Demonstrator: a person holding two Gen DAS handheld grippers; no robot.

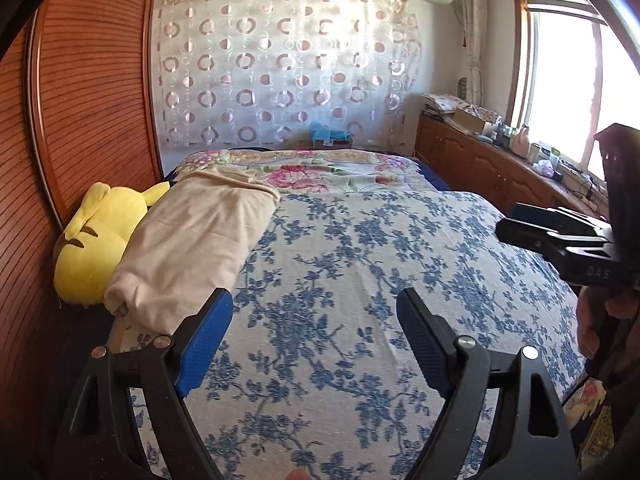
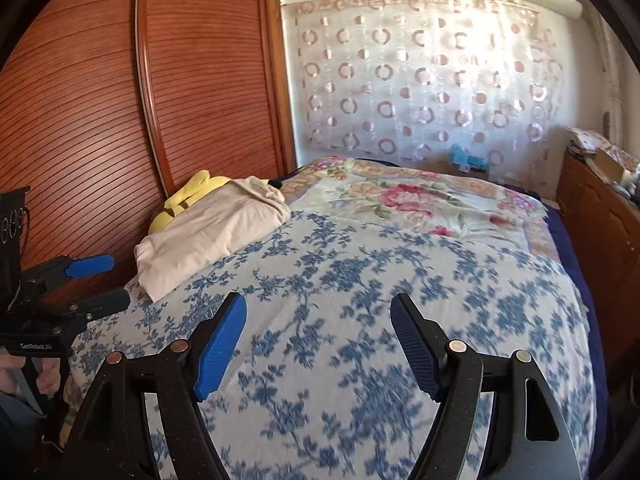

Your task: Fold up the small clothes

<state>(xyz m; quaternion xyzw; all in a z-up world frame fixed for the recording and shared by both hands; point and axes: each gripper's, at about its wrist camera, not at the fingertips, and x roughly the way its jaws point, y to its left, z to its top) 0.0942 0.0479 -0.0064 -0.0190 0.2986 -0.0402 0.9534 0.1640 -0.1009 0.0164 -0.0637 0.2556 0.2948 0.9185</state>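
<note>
A beige garment [image 1: 192, 240] [image 2: 212, 232] lies in a loose folded heap on the blue-flowered bedspread [image 1: 360, 264] [image 2: 360, 280], at the bed's left side. My left gripper [image 1: 314, 298] hovers over the bedspread just right of the garment's near end, open, with nothing between its blue pads. My right gripper [image 2: 318, 300] is also open and empty, above the middle of the bedspread. Each gripper shows in the other's view: the right gripper [image 1: 508, 220] at the right edge, the left gripper [image 2: 116, 280] at the left edge near the garment's corner, held by a hand.
A yellow plush toy [image 1: 92, 248] [image 2: 188, 196] lies between the garment and the slatted wooden wardrobe [image 1: 88, 92]. A flowered quilt [image 1: 320, 172] covers the far end of the bed. A low wooden cabinet [image 1: 480, 160] with clutter runs under the window on the right.
</note>
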